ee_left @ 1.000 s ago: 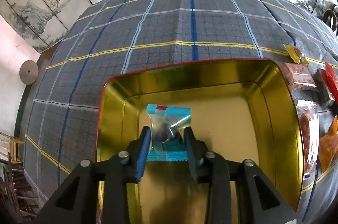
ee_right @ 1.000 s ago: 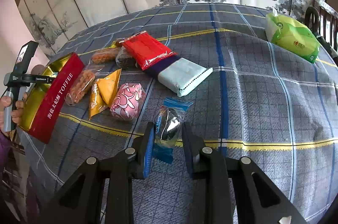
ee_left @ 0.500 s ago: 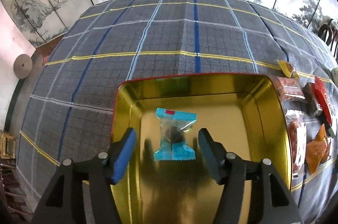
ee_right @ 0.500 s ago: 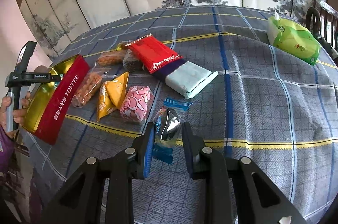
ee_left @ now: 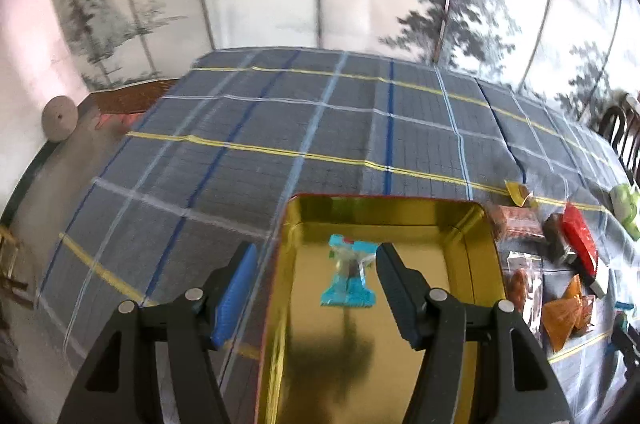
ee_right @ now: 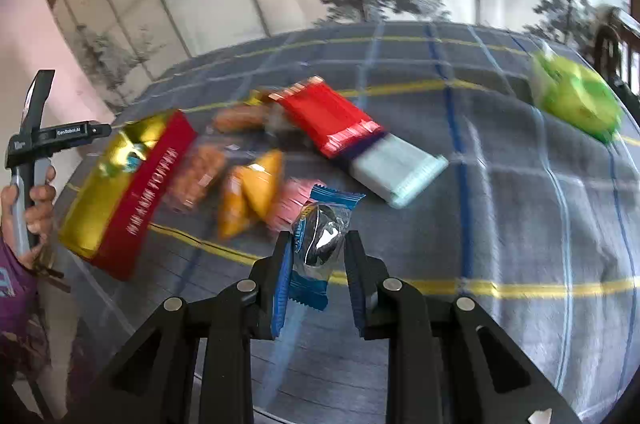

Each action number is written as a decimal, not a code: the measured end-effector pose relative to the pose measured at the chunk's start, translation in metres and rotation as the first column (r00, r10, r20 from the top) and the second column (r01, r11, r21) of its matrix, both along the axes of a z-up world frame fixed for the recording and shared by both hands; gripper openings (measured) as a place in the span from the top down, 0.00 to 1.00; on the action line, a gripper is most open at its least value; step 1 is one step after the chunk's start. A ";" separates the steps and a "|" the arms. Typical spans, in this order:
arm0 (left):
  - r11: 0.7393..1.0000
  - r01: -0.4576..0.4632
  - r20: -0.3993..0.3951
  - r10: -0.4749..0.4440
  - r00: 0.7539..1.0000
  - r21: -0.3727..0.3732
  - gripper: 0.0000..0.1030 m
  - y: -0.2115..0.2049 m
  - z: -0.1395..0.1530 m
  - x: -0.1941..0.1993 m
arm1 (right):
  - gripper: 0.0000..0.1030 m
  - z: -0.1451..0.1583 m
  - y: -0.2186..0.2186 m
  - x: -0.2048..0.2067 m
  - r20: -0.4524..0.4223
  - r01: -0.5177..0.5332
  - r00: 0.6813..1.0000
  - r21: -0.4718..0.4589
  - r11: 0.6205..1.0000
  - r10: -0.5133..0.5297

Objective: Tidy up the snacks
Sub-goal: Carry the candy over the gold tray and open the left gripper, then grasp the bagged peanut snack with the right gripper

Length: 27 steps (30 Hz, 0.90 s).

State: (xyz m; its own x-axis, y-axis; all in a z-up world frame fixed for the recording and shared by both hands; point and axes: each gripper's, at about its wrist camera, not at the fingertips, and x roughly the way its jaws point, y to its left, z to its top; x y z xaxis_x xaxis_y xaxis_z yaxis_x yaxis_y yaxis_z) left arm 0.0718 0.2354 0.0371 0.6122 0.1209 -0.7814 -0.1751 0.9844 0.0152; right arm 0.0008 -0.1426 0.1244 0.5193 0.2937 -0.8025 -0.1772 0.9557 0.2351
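A gold tin with a red rim (ee_left: 476, 236) lies on the checked cloth. Inside it rests a small blue-ended candy packet (ee_left: 350, 276), free of any grip. My left gripper (ee_left: 314, 294) hangs open above the tin, raised off the packet, with nothing between its fingers. In the right wrist view my right gripper (ee_right: 318, 256) is shut on a second blue-ended candy packet (ee_right: 320, 236) and holds it above the cloth. The same tin (ee_right: 100, 184) shows at the left, its red side lettered in white.
Loose snacks lie between tin and right gripper: orange packets (ee_right: 248, 192), a pink packet (ee_right: 290, 200), a red pack (ee_right: 328, 120), a pale blue pack (ee_right: 396, 168). A green bag (ee_right: 576, 100) sits far right. A hand (ee_right: 34, 204) holds the left gripper's handle.
My left gripper opened, let the candy packet drop into the tin, then rose and drew back to the left. My right gripper lifted its packet off the cloth.
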 end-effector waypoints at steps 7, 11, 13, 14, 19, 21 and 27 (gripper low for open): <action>0.994 -0.081 0.031 0.078 0.996 0.075 0.39 -0.001 0.005 -0.073 | 0.78 0.032 0.073 0.035 0.064 -0.170 0.984 0.086 0.982 0.165; 0.993 -0.082 0.012 0.082 0.997 0.080 0.39 0.003 -0.001 -0.106 | 0.78 0.035 0.125 0.060 0.068 -0.270 0.962 0.119 0.955 0.264; 0.993 -0.083 0.010 0.082 0.997 0.088 0.39 0.005 -0.003 -0.116 | 0.78 0.031 0.153 0.076 0.057 -0.313 0.950 0.143 0.939 0.308; 0.992 -0.081 0.009 0.081 0.997 0.099 0.39 0.006 -0.004 -0.122 | 0.78 0.029 0.162 0.080 0.053 -0.324 0.946 0.148 0.934 0.319; 0.992 -0.068 -0.011 0.069 0.998 0.104 0.39 0.009 -0.009 -0.135 | 0.78 0.005 0.213 0.109 -0.010 -0.367 0.927 0.184 0.912 0.376; 0.993 -0.061 -0.022 0.064 0.998 0.103 0.39 0.009 -0.012 -0.136 | 0.77 -0.004 0.228 0.118 -0.030 -0.370 0.924 0.179 0.912 0.381; 0.996 -0.053 -0.039 0.056 0.998 0.072 0.39 0.013 -0.018 -0.136 | 0.75 -0.030 0.252 0.135 -0.083 -0.363 0.923 0.134 0.922 0.375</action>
